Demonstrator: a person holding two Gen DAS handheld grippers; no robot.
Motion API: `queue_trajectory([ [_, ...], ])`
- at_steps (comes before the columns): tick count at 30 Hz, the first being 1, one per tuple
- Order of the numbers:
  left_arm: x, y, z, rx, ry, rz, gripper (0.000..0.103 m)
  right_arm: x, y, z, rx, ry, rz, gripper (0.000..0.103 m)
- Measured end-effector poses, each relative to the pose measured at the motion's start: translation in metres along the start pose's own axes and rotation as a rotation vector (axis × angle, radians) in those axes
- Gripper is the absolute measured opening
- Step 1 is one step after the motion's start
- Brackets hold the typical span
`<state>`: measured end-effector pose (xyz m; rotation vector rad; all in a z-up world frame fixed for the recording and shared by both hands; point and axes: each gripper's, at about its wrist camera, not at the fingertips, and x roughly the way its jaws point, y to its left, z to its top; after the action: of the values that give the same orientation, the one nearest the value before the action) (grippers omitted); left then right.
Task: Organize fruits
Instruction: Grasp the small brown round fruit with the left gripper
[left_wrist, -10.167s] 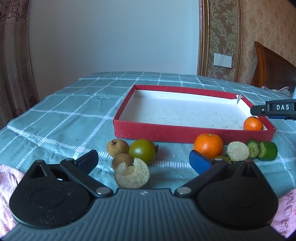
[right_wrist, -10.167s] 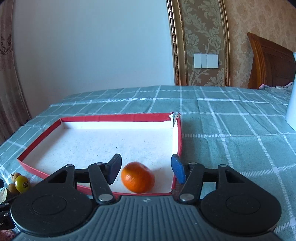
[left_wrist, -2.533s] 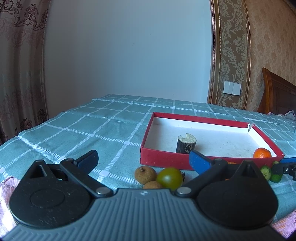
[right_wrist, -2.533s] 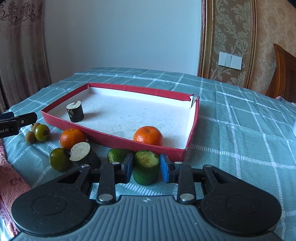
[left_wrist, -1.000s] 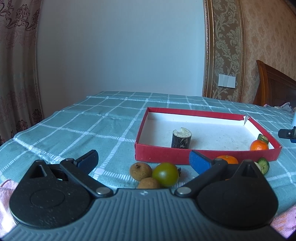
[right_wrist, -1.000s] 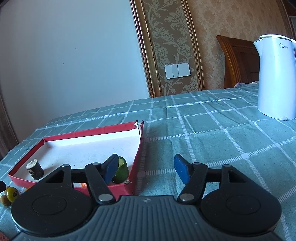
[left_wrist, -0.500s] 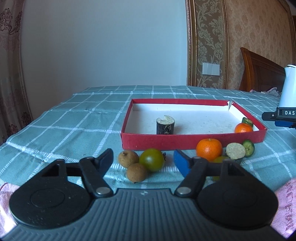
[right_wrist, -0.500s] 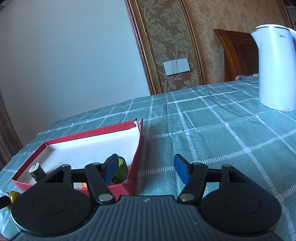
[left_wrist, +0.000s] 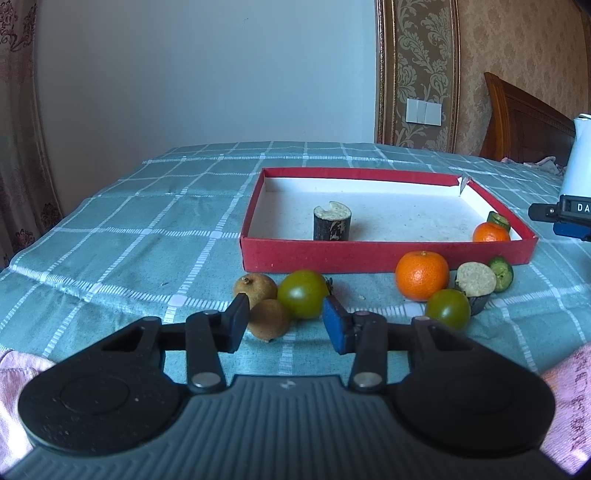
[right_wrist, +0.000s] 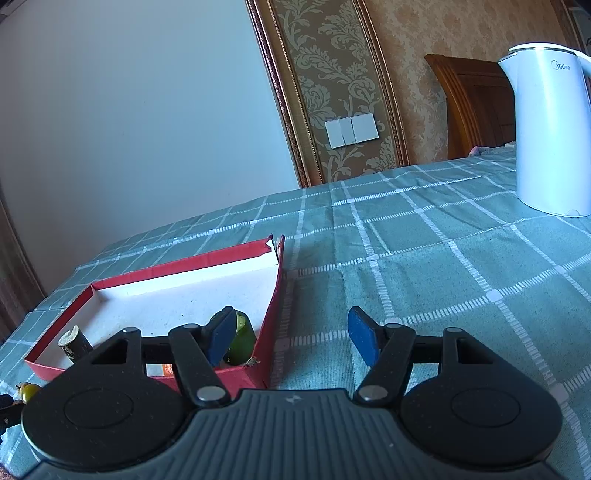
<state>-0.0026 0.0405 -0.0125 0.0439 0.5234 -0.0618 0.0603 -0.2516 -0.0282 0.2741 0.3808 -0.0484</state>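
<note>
Fruits were partly sorted: the green chunk (right_wrist: 242, 338) now lay in the red box (left_wrist: 388, 254); right gripper (right_wrist: 291, 341) had spread empty, left gripper (left_wrist: 284, 323) narrowed (still open) toward the brown fruit (left_wrist: 267, 319)

A teal checked tablecloth (left_wrist: 155, 236) was found spread over the whole table, marked with white grid lines and lightly creased near the front left. A white electric kettle (right_wrist: 546, 133), marked "Midea", was noted standing upright on the cloth at the far right. A white triple wall switch (right_wrist: 351, 130) was seen mounted on a gold-patterned wall panel (left_wrist: 419, 70) framed in wood. A dark wooden headboard (left_wrist: 524, 122) was observed behind the table at the right. A patterned curtain (left_wrist: 16, 122) was recorded hanging at the left edge
</note>
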Motion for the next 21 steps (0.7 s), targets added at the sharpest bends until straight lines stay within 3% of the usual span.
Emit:
queue_trajectory([
  [7,0.002,0.004,-0.004,-0.023,0.005,-0.014,0.037,0.0,0.0,0.0,0.005,0.003,-0.002,0.066],
  [11,0.005,0.001,-0.004,-0.02,0.023,-0.017,0.023,0.001,0.0,0.0,0.007,0.004,-0.002,0.066],
  [21,-0.005,-0.003,0.006,-0.047,0.006,-0.02,0.023,0.001,-0.001,0.0,0.007,0.002,-0.001,0.066],
])
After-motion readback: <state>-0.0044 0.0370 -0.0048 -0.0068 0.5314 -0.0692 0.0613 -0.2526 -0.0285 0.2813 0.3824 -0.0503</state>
